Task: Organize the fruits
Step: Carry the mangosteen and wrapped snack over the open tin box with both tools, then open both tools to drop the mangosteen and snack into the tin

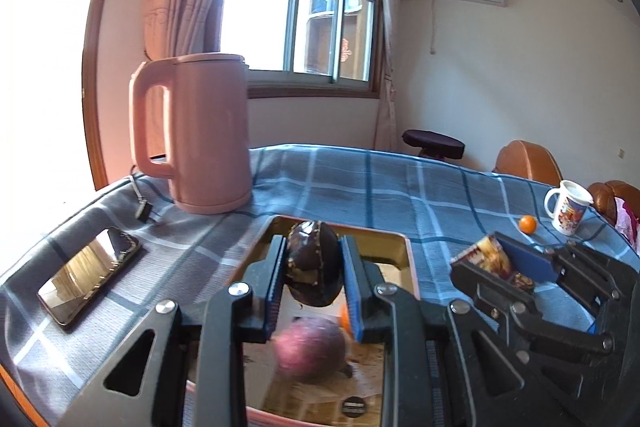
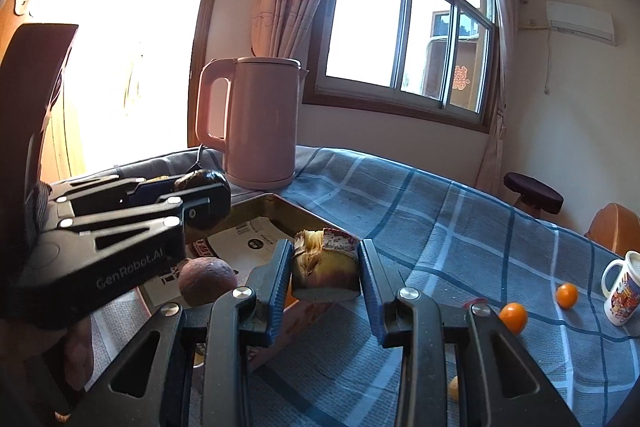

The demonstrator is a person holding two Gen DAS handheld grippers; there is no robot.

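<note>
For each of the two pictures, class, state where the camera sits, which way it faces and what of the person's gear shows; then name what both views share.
Left wrist view: sits on the left gripper, faces across the tray toward the window; it grips a dark fruit; the right gripper shows at right.
Right wrist view: sits on the right gripper, faces likewise; it grips a small torn packet; the left gripper shows at left.
Shared: pink kettle, checked cloth, mug, purple fruit.

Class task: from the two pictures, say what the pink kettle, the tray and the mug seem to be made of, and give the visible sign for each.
Kettle: probably matte plastic; even pink surface with soft, dull highlights.
Tray: likely metal with a glossy, gold-toned inside; its floor mirrors the fruit like polished sheet.
Mug: seemingly glazed ceramic; white, shiny, with a printed picture, though too small to be sure.
</note>
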